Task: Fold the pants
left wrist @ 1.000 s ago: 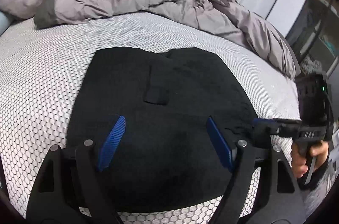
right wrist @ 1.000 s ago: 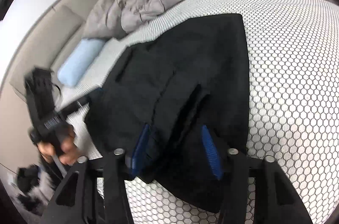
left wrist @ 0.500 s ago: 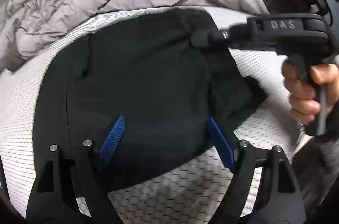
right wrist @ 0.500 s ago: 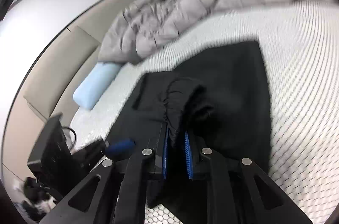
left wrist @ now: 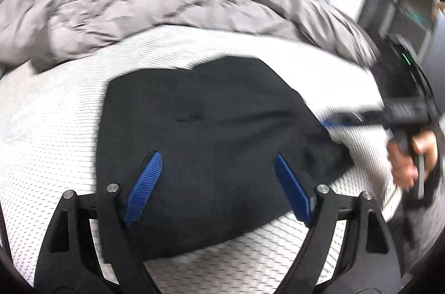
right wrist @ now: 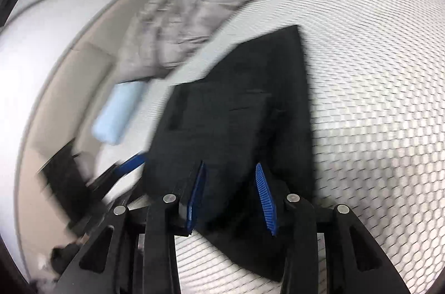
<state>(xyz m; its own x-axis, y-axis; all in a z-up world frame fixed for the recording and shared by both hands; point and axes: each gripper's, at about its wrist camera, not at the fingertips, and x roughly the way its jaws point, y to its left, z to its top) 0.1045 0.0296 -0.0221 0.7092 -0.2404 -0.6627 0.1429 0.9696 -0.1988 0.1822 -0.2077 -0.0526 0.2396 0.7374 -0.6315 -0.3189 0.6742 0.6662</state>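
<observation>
**Black pants folded on the honeycomb mattress, both tongs apart**

Left wrist view: our left gripper (left wrist: 218,189) stands wide apart over the black pants (left wrist: 211,127), clamping nothing. The pants lie folded on the white mattress (left wrist: 50,127). A rumpled grey duvet (left wrist: 139,4) sits at twelve o'clock. At three o'clock, a hand (left wrist: 408,157) holds the right gripper (left wrist: 333,124) at the pants' edge.

Right wrist view: our right gripper (right wrist: 232,195) is opening, cloth below its jaws, unpinched. A light blue pillow (right wrist: 118,113) lies at nine o'clock.
</observation>
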